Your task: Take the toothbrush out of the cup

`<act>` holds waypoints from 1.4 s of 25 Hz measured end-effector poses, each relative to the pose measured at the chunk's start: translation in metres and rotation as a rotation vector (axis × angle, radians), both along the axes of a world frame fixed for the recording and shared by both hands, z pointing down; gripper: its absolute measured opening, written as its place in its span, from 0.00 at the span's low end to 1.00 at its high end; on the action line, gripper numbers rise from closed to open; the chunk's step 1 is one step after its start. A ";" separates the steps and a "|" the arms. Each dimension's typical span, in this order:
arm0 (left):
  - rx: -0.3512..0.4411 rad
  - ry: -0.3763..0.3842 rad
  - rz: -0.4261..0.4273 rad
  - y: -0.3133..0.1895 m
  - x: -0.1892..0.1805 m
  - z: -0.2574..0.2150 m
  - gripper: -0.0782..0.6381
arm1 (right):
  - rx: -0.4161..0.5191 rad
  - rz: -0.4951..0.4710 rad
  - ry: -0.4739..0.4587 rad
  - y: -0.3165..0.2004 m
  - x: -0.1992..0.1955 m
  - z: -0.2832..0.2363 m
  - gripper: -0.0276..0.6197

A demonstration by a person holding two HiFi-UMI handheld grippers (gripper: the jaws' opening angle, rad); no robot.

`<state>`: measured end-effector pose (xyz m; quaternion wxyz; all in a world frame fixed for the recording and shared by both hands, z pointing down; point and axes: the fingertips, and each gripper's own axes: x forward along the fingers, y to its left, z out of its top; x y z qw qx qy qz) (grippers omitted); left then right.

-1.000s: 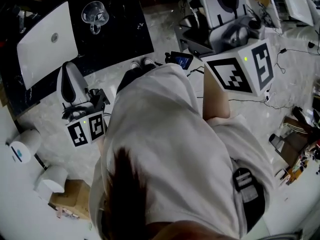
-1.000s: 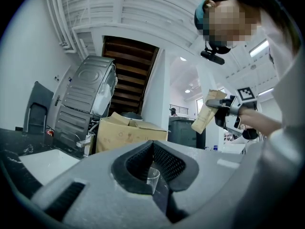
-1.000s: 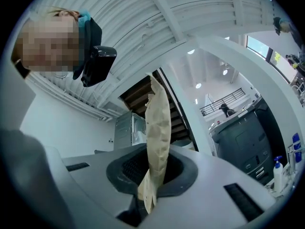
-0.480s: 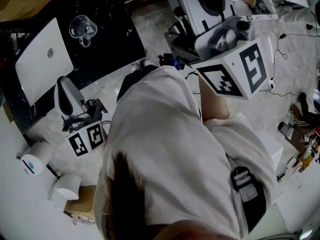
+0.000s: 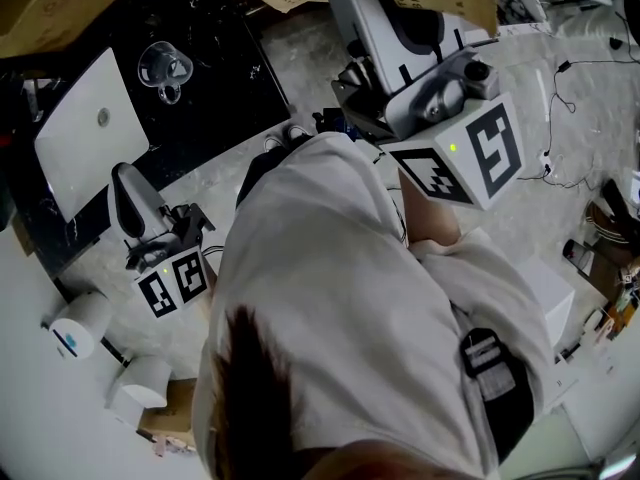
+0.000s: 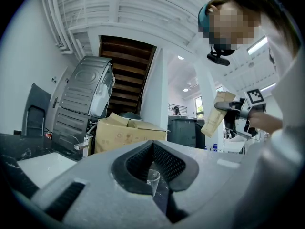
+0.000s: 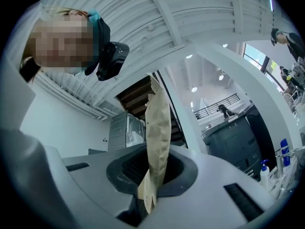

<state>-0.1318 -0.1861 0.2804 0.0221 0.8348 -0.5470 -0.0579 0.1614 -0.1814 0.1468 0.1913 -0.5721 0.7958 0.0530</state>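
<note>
Grips the paper toothbrush packet (image 7: 158,128) upright in the right gripper (image 7: 152,175), jaws clamped on it, well apart from the glass cup (image 5: 165,66) on the black counter (image 5: 230,28), slightly nearer than a second ago. Keeps the left gripper (image 6: 153,149) closed, empty, unmoved.

Black glossy worktop (image 5: 215,28) at upper left, flecked pale. Set into it: white rectangular basin (image 5: 90,133) with a round drain spot. Beside the basin and apart from it: clear cup (image 5: 163,68), standing on the black surface; contents not resolvable. Past the worktop edge: pale marbled floor (image 5: 225,173). On the floor, right side: thin black cables (image 5: 590,63). Lower left: cardboard box (image 5: 165,423).
</note>
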 end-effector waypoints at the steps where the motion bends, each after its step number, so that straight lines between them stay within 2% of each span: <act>1: 0.002 0.001 -0.003 0.000 -0.001 -0.001 0.13 | 0.000 0.000 0.000 0.002 0.001 0.000 0.09; 19: 0.029 -0.001 -0.092 0.013 -0.020 -0.006 0.13 | -0.018 0.036 -0.033 0.026 0.024 0.018 0.09; 35: 0.045 0.014 -0.090 0.022 -0.011 -0.008 0.13 | -0.049 0.043 -0.043 0.036 0.033 0.037 0.09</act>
